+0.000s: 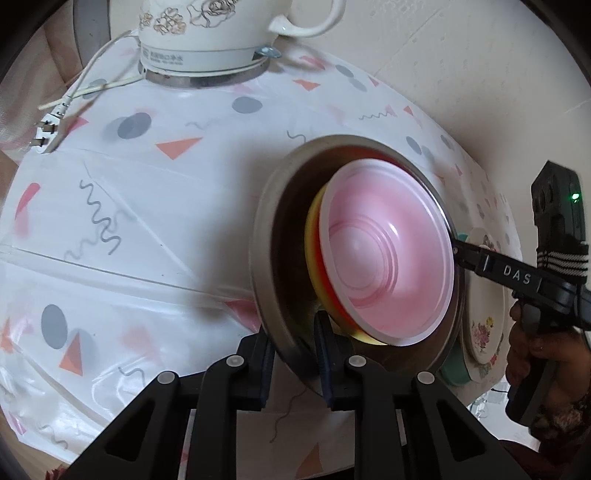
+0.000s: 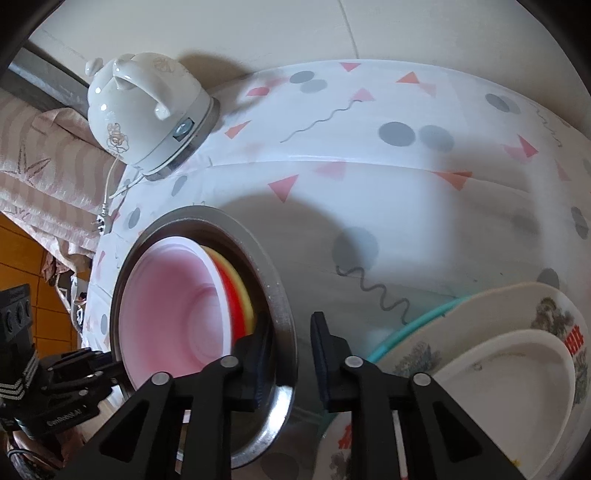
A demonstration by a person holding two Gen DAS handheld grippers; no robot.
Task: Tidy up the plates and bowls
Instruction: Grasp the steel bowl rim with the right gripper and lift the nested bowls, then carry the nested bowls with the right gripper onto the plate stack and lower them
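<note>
A steel bowl (image 1: 280,206) stands on the patterned tablecloth. Inside it a pink bowl (image 1: 380,258) is nested on red and yellow bowls (image 1: 314,258). My left gripper (image 1: 293,332) is shut on the near rim of the steel bowl, one finger inside and one outside. My right gripper (image 1: 458,254) pinches the opposite rim. In the right wrist view the right gripper (image 2: 290,321) straddles the steel bowl's rim (image 2: 236,225) next to the pink bowl (image 2: 170,314). The left gripper (image 2: 118,365) shows there at the far rim.
A floral plate (image 1: 484,295) lies on a teal plate (image 1: 454,376) to the right of the steel bowl. The same stack of white plates (image 2: 517,332) shows in the right wrist view. A white electric kettle (image 1: 207,33) stands at the table's back, with its plug (image 1: 48,129) on the cloth.
</note>
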